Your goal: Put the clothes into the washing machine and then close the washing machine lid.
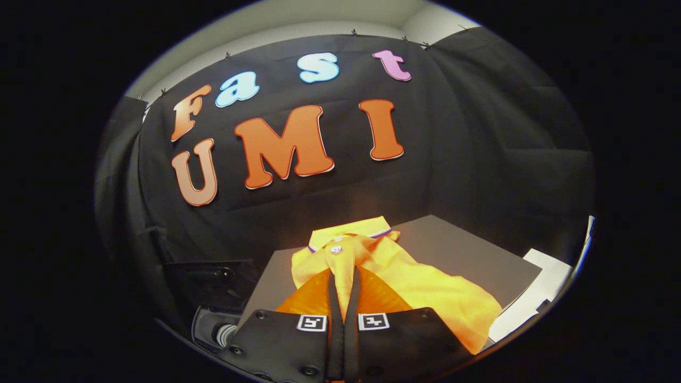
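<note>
A yellow polo shirt [425,287] with a buttoned collar spreads from between my fingers out to the right, over a dark grey tabletop [463,250]. My gripper [345,277] is shut on the shirt, with a fold of yellow cloth pinched between the two fingers just below the collar [348,230]. Whether the shirt rests on the table or hangs above it I cannot tell. Left of the fingers and lower down is the dark washing machine [213,284], with a rounded grey part of its opening [221,332] showing beside the gripper body.
The grey tabletop ends in a white edge [540,290] to the right of the shirt. The black cloth wall [479,149] stands close behind the table and the machine.
</note>
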A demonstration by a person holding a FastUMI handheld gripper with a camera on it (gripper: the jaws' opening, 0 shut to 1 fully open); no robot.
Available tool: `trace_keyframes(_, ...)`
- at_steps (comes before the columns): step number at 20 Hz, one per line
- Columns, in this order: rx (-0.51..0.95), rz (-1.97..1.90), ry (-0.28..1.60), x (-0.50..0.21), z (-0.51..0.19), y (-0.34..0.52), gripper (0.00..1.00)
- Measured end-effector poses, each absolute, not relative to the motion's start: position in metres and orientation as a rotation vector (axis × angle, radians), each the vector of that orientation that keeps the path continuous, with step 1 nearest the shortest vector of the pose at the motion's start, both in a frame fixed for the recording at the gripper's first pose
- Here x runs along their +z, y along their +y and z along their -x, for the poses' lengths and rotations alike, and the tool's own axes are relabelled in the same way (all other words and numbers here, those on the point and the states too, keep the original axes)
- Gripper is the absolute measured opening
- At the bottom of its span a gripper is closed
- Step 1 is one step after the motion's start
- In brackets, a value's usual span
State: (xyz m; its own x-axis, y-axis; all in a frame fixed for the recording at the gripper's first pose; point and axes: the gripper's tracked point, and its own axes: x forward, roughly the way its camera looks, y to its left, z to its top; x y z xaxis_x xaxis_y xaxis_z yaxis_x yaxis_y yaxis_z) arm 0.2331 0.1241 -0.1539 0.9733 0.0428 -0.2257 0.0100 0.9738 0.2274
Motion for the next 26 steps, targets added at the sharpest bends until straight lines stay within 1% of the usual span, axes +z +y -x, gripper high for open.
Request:
trace_keyframes(4,0.04,-0.293,0.107,-0.108,-0.218,0.129,0.08)
trace_keyframes(8,0.061,-0.296,0.042,-0.071,-0.209,0.137,0.08)
trace_keyframes(12,0.1,-0.276,-0.011,-0.029,-0.197,0.163,0.08)
trace_keyframes(16,0.153,-0.273,-0.051,0.006,-0.183,0.206,0.08)
trace_keyframes(20,0.223,-0.263,-0.058,0.021,-0.176,0.264,0.08)
trace_keyframes(26,0.283,-0.303,-0.009,0.007,-0.185,0.35,0.08)
